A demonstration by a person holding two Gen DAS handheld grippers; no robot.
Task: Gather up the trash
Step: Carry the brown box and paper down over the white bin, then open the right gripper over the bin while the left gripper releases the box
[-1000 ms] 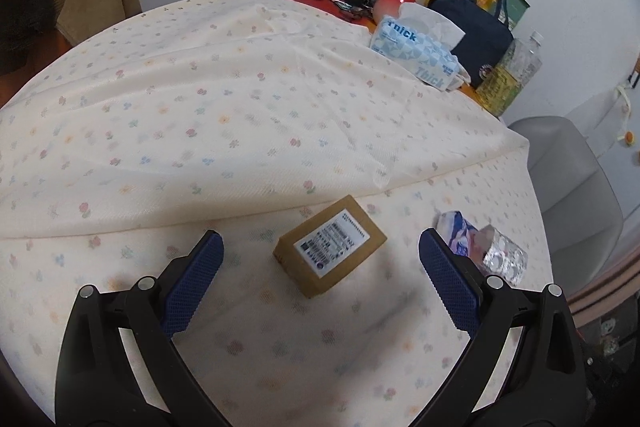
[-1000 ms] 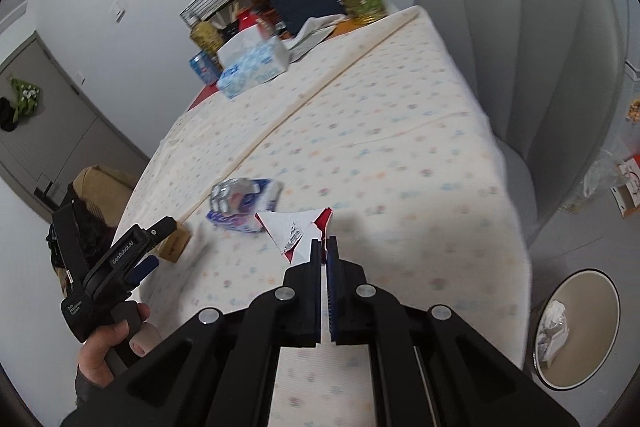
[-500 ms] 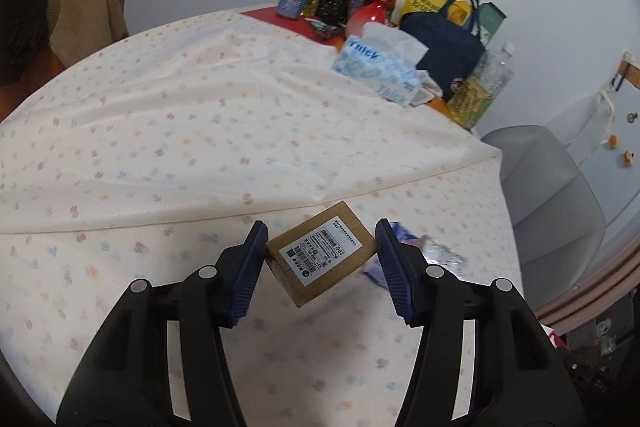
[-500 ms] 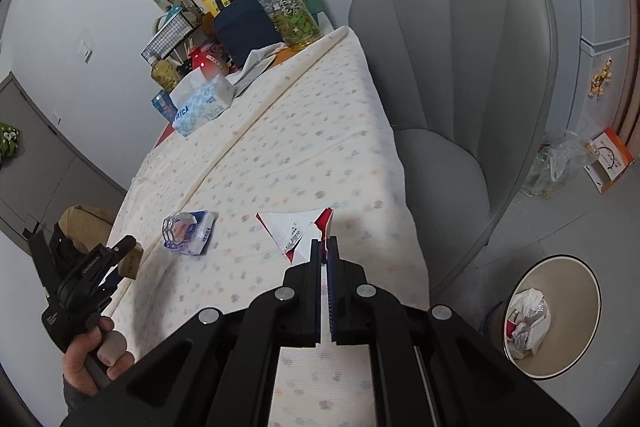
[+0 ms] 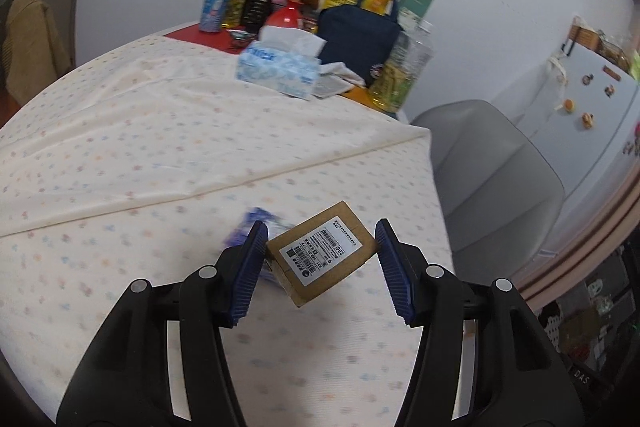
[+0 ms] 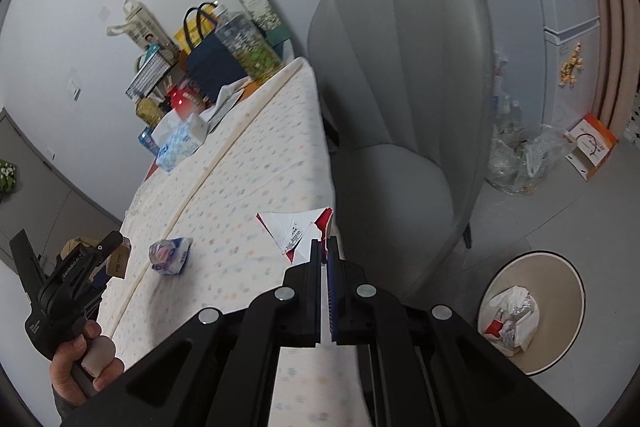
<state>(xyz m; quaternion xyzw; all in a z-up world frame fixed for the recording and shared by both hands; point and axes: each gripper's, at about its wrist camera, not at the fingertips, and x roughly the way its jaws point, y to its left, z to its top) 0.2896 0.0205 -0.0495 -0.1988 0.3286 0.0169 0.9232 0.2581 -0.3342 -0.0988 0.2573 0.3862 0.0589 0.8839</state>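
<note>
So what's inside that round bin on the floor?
The bin holds crumpled white paper and something small and red. Anything underneath them is covered.

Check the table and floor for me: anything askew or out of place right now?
The small cardboard box sits tilted in the left tongs, held by its corners. A crumpled blue wrapper lies on the tablecloth. Loose plastic bags lie heaped on the floor beside the grey chair.
</note>
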